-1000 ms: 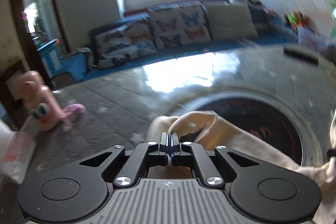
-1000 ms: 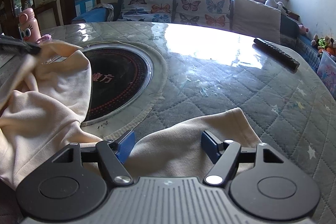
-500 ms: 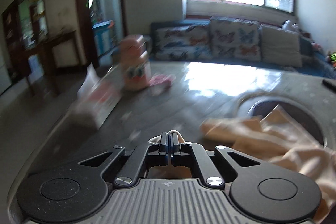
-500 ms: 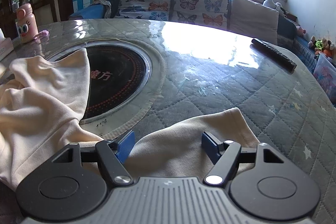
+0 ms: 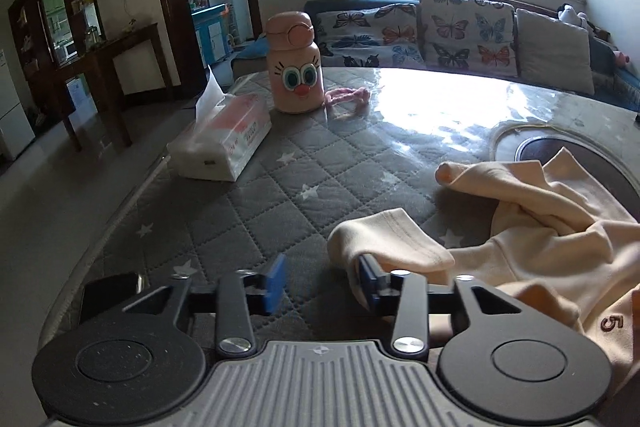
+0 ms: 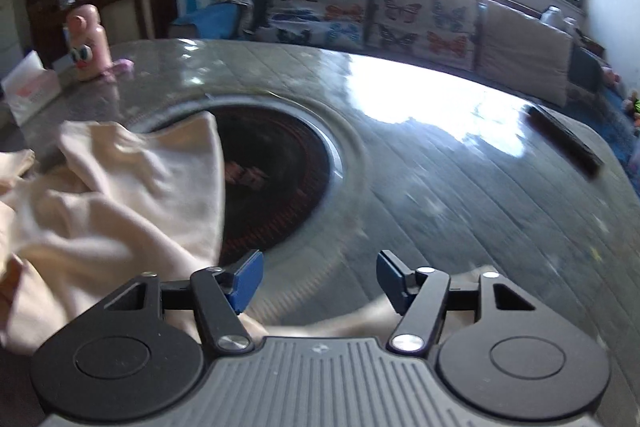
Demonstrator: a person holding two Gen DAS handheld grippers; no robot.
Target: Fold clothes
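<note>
The cream garment [image 5: 560, 239] lies rumpled on the quilted grey tabletop [image 5: 280, 187], part of it draped over the edge of the dark round inset [image 6: 276, 179] at the middle. It is a soft, pale peach-cream knit, bunched into thick folds, with a ribbed cuff [image 5: 392, 243] lying out toward the tabletop's edge and a small dark red figure stitched near the bottom corner in the left wrist view. The left hand-held gripper [image 5: 320, 281] has just been opening; its blue pads now stand apart, and the cuff rests against the right-hand pad without being pinched, the gap between the pads showing only bare quilt. The right hand-held gripper [image 6: 318, 281] has just been closing somewhat but is still spread, with nothing between its pads; a strip of the cream cloth lies under and just behind them, though that view is blurred. Farther off on the tabletop stand a pink cartoon-faced bottle [image 5: 294, 63] and a tissue pack [image 5: 224, 139] close together, and a dark remote [image 6: 564, 137] lies near the far right edge.
</note>
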